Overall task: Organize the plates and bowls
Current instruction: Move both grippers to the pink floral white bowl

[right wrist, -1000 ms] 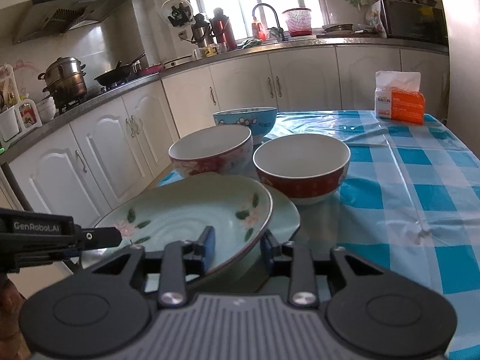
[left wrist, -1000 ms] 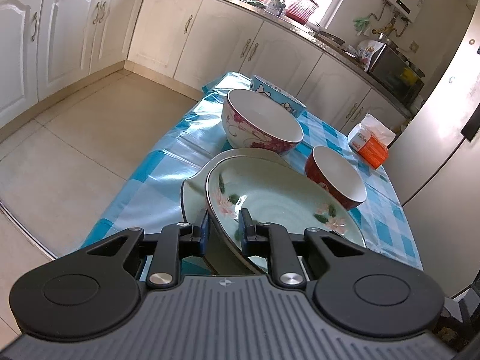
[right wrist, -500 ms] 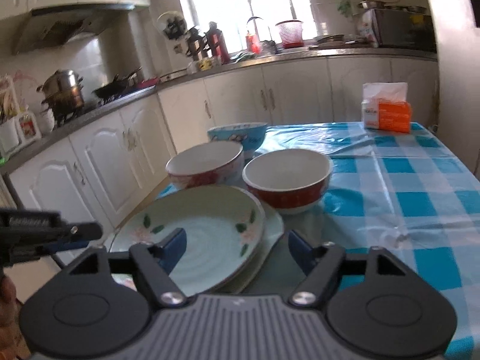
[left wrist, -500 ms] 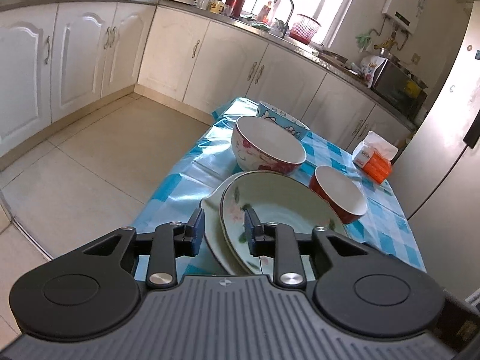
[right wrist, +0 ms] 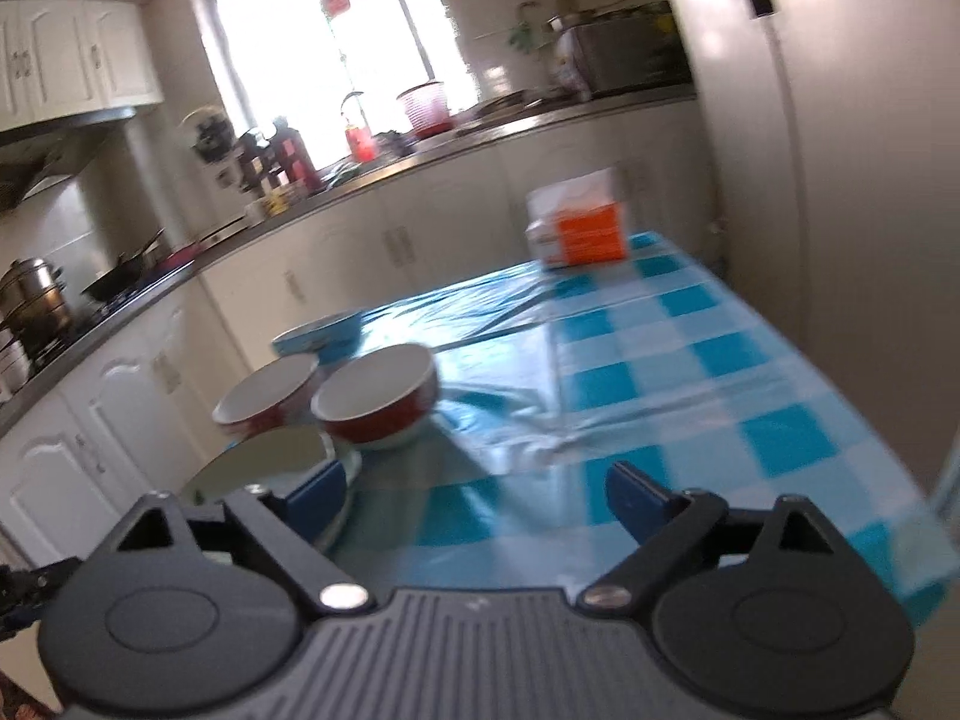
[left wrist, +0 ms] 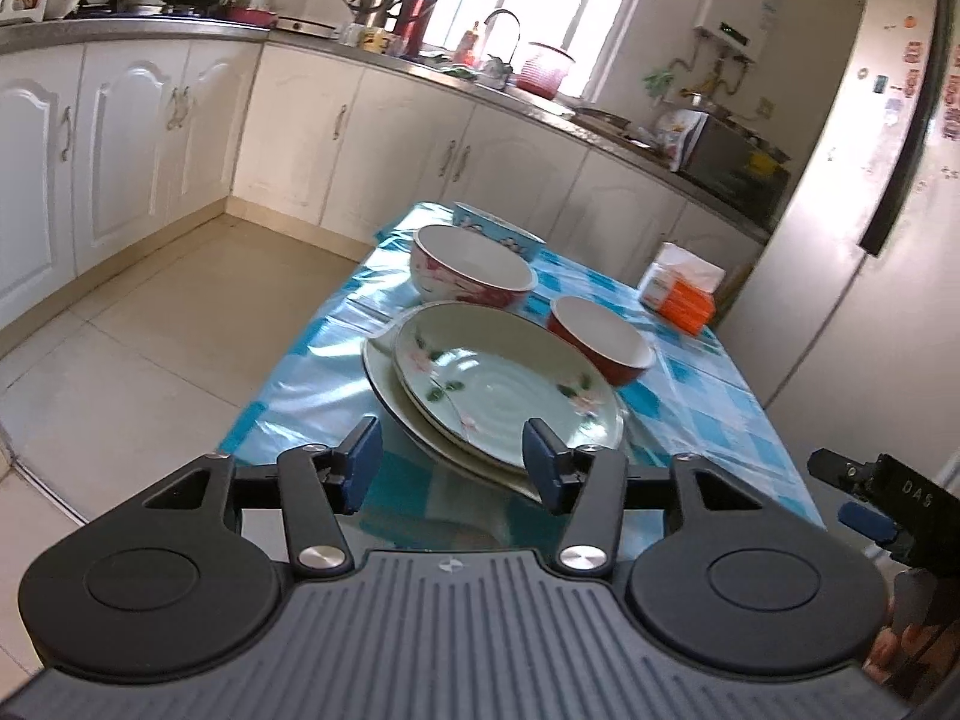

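Two plates: floral plate (left wrist: 504, 384) nested on a plainer plate (left wrist: 384, 378) near the surface (left wrist: 708, 396) edge, stacked to save room.
Left hand-held gripper (left wrist: 453, 465): fingers apart, empty (just short of the stack).
Right hand-held gripper (right wrist: 474, 501): apart, apparently empty; view blurred.
Bowls: red bowl (left wrist: 600, 339) and pink-flowered bowl (left wrist: 471, 267) unstacked behind.

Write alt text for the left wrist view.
The open left gripper hangs just short of two stacked floral plates on a blue checked table. Behind the plates stand a pink bowl, a red bowl and a blue bowl, with a tissue box to the right.
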`<state>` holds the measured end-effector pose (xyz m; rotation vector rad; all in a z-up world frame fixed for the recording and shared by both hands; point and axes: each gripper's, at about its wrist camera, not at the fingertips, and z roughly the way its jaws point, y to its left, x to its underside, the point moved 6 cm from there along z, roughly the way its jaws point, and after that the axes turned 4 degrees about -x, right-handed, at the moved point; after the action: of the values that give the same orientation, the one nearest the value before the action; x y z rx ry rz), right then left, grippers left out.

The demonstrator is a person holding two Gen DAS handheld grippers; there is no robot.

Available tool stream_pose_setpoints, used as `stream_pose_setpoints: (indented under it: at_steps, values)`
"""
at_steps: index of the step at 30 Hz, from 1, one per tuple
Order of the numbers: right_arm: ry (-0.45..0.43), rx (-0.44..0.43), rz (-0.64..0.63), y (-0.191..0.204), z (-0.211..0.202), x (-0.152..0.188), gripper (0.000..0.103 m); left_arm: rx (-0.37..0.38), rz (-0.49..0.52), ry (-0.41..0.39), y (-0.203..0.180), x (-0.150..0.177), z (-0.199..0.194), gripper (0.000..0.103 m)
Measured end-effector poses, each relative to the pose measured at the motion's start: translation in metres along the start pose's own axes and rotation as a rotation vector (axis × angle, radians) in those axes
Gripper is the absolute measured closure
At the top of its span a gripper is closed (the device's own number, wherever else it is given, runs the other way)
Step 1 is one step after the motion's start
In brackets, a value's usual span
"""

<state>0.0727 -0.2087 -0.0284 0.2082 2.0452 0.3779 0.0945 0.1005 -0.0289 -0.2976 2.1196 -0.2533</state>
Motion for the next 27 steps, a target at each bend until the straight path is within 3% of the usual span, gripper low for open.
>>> stream_pose_setpoints:
  at_steps: [3,10,13,19,27]
  values:
    - [-0.016,0.03,0.001,-0.009,-0.022,0.0,0.007,0.033,-0.013,0.015,-0.005,0.007,-0.004,0.033]
    - [-0.038,0.074,-0.001,-0.021,-0.068,0.014,0.002,0.09,0.006,0.019,-0.025,0.018,-0.014,0.006]
    - [-0.031,0.08,0.011,-0.029,-0.076,0.026,0.001,0.099,0.007,0.018,-0.029,0.019,-0.013,0.004]
    - [-0.005,0.09,0.037,-0.047,-0.052,0.036,0.001,0.078,-0.036,0.027,-0.017,0.014,-0.005,0.002]
    - [-0.048,0.071,0.048,-0.068,0.009,0.004,0.001,0.051,-0.027,0.016,-0.021,-0.036,0.033,0.002]
